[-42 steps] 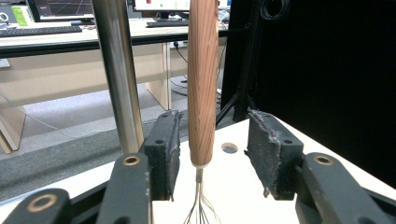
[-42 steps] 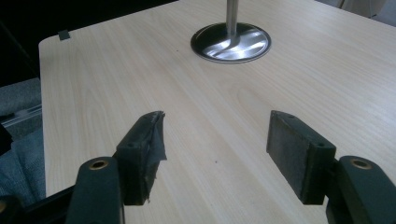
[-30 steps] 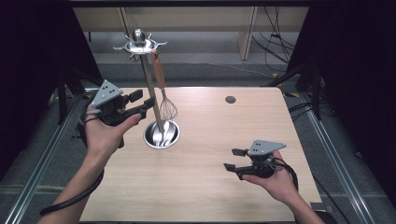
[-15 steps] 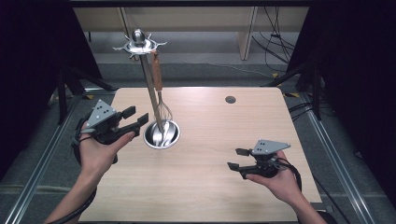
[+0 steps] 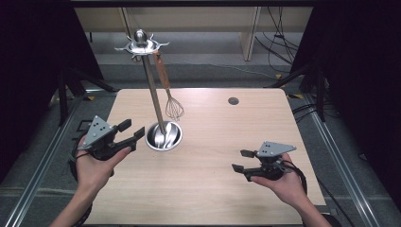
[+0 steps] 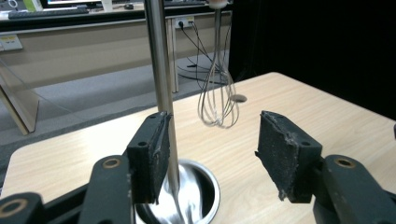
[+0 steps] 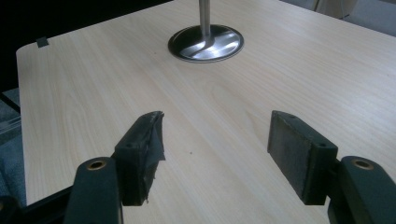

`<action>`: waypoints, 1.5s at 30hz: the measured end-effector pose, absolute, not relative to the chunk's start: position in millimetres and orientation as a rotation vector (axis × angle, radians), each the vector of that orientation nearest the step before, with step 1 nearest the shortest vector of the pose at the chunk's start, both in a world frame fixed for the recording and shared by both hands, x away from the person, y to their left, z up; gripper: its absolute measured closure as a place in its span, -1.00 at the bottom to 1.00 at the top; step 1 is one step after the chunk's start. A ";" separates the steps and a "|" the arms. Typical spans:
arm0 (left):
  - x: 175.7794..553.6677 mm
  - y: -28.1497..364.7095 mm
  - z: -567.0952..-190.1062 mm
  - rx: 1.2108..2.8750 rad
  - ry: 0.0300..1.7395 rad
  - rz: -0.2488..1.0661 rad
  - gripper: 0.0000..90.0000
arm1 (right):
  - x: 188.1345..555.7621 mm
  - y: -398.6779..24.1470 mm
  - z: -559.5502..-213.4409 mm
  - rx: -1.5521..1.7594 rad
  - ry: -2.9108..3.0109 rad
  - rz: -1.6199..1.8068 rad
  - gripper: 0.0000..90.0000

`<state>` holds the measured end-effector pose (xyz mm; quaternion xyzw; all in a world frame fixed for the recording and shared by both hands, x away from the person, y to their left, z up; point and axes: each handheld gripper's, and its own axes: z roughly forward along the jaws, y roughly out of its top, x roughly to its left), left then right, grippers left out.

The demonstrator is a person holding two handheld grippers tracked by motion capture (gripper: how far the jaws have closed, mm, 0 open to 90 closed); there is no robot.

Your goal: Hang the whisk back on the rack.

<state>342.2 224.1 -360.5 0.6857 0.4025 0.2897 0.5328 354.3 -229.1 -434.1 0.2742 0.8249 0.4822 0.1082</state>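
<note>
The utensil stand [image 5: 152, 90] is located on the wooden table [image 5: 217, 189], left of the table's centre. Its round steel base [image 5: 163, 136] rests flat on the tabletop, and its steel pole [image 5: 153, 92] rises from the base to a star-shaped hook crown [image 5: 141, 45]. The long axis of the stand is upright; in the high view the pole leans up and slightly to the left, with the crown at the far end.

A whisk [image 5: 173, 108] hangs from the crown by its wooden handle [image 5: 161, 71]. Its long axis runs roughly parallel to the pole, handle uppermost, wire head pointing down. The wire head is clear of the tabletop and just to the right of the pole.

The left gripper [image 5: 128, 134] is held over the left edge of the table, just beside the base, pointing towards the stand. Its jaws have just been opening and now stand wide apart, with nothing pressed between the pads. In the left gripper view [image 6: 210, 158] the pole passes close behind the left-hand pad, and the whisk [image 6: 218, 100] hangs beyond the gap.

The right gripper [image 5: 242, 161] is held low over the right front part of the table, well apart from the stand. Its jaws are spread wide with nothing between them; the right gripper view [image 7: 215, 149] shows bare tabletop in the gap, with the base [image 7: 206, 43] farther off.
</note>
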 end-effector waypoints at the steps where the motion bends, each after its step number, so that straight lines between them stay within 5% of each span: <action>1: 341.8 225.3 -363.3 1.633 0.961 0.691 -0.05 | 353.5 -229.3 -434.1 0.820 2.407 1.409 -0.19; 45: 343.0 275.1 -473.4 1.738 1.248 0.644 -0.09 | 358.1 -235.4 -451.2 0.860 2.420 1.361 -0.21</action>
